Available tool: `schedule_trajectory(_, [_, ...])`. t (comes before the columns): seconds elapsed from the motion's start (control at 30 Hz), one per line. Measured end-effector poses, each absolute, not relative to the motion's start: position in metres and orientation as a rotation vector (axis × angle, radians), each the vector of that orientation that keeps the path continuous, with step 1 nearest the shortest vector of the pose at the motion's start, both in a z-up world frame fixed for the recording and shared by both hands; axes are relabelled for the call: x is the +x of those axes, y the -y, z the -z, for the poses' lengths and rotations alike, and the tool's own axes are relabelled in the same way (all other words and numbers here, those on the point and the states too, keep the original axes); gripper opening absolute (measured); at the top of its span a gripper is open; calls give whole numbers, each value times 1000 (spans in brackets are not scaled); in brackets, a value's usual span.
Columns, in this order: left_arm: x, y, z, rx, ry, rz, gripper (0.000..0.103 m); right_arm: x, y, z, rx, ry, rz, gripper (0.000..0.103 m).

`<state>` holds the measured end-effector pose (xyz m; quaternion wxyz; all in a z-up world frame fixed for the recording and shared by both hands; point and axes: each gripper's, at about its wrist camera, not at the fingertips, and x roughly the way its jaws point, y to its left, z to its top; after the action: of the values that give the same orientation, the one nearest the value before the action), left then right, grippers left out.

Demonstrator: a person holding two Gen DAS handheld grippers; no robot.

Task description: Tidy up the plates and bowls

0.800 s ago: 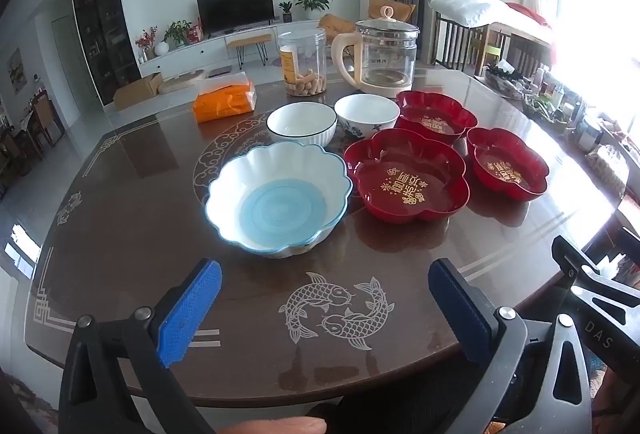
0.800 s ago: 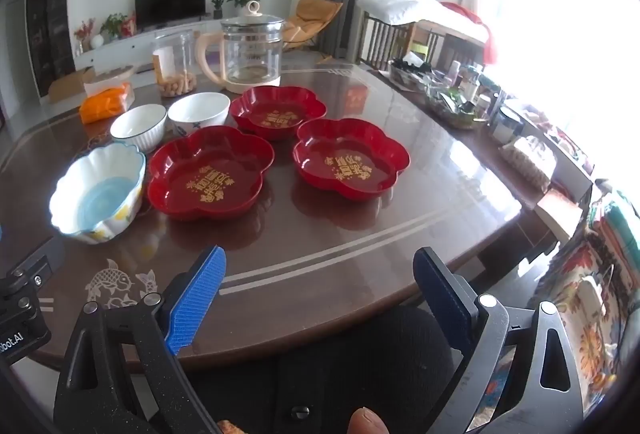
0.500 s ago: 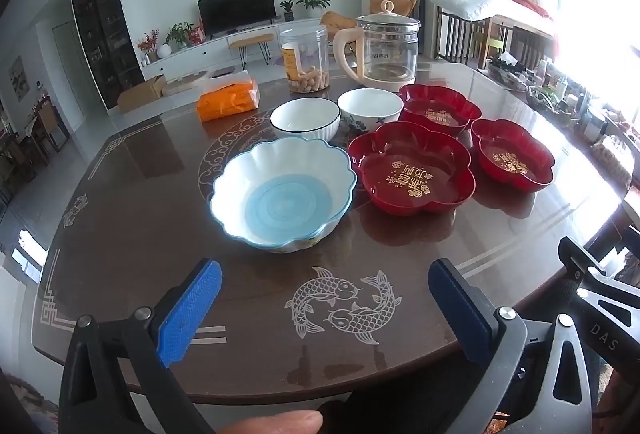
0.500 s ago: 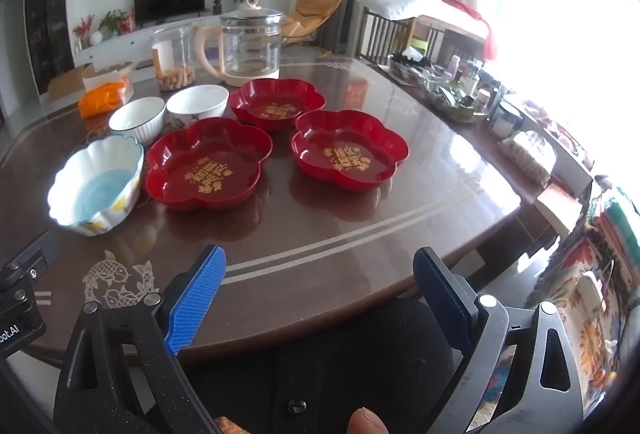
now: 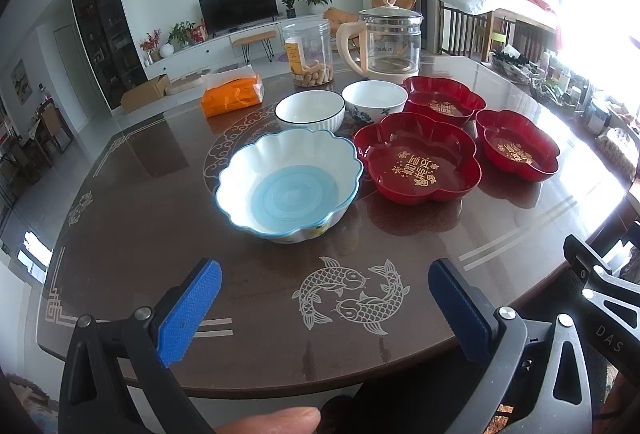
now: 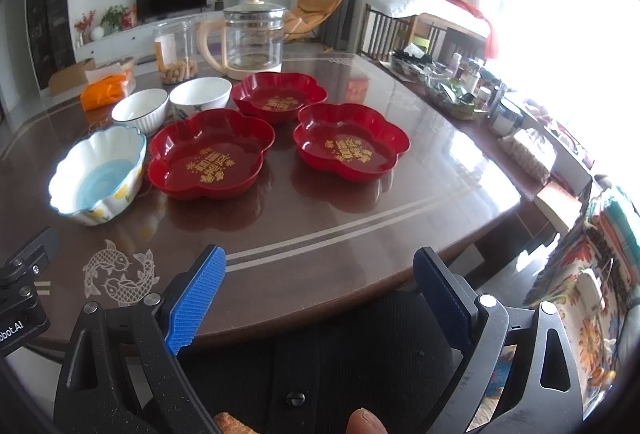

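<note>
Currently my left gripper (image 5: 324, 298) is spread wide, holding nothing, hovering over the near edge of the tabletop (image 5: 160, 226) above the fish inlay (image 5: 352, 294). My right gripper (image 6: 320, 286) is equally wide and empty, at the tabletop's near edge, well short of any dish.

Task items: scalloped blue-and-white bowl (image 5: 290, 184) sits nearest the left gripper, apart from it. Just right of it, nearly touching, is a red flower-shaped plate (image 5: 418, 164). Second red plate (image 5: 516, 146) is further right, third red plate (image 5: 442, 100) behind them. Two small white bowls (image 5: 310, 110) (image 5: 374, 98) sit side by side behind the scalloped one.

Behind those: glass kettle (image 5: 390, 42), clear jar (image 5: 308, 52), orange packet (image 5: 232, 94).
</note>
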<state>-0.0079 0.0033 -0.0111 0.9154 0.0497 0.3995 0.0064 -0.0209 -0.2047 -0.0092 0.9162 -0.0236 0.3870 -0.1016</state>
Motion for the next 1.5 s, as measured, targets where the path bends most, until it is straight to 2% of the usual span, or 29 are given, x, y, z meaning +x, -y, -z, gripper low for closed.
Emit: schedule_trajectory(1.5, [-18,0,10,120,-834,-6,103,-28,202,10,-51,-794,212,96])
